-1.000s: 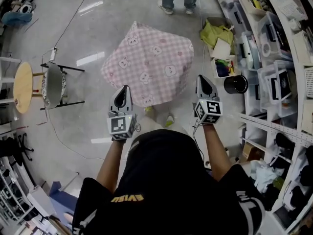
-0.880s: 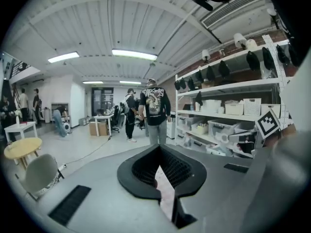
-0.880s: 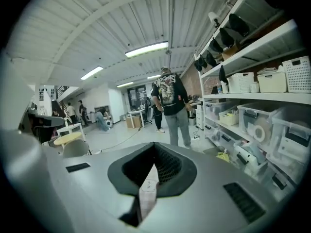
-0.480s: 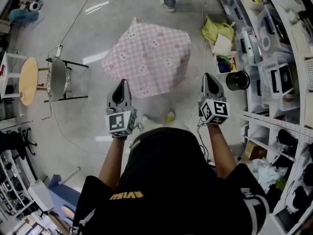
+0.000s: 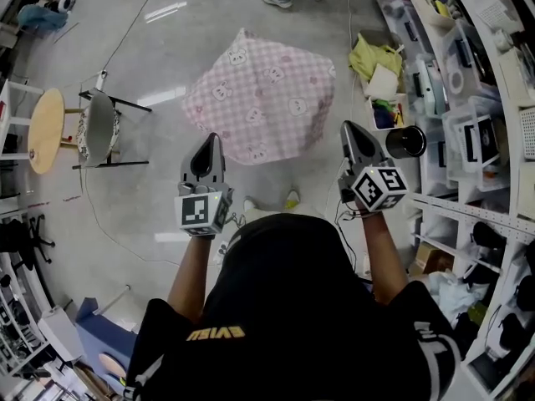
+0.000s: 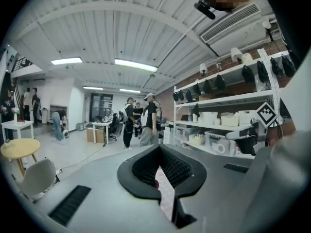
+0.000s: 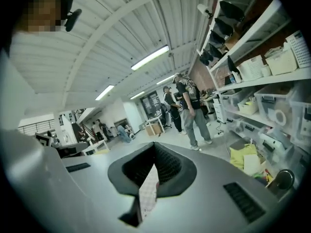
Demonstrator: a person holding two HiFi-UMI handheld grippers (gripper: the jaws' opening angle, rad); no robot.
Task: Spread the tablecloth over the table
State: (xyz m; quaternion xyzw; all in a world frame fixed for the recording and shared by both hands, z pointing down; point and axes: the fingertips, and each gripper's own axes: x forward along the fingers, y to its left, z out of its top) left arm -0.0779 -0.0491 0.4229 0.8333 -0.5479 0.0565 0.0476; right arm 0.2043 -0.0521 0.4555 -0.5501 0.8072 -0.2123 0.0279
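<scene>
The pale, glossy floor fills most of the head view. Tall white shelving stacked with clear plastic bins runs down its right side. At the bottom of the view is the person in a black top, with both forearms reaching forward.

The pink checked tablecloth printed with small animal faces hangs spread out and puffed ahead of the person, above the floor. It lies between the shelving and the grey-seated chair with black legs. Its near edge runs between the two tools. The cloth hides whatever may stand under it.

Left of the chair is a round wooden-topped stool, well apart from the cloth.

The left tool has its jaws closed together. Its own view shows a strip of the pink checked fabric pinched between them, at the cloth's near left edge. The right tool has its jaws closed too, with a fold of the same fabric clamped between them near the right corner.

A crumpled yellow-green rag lies by the foot of the shelving. A small black cylindrical pot stands just right of the right tool.
</scene>
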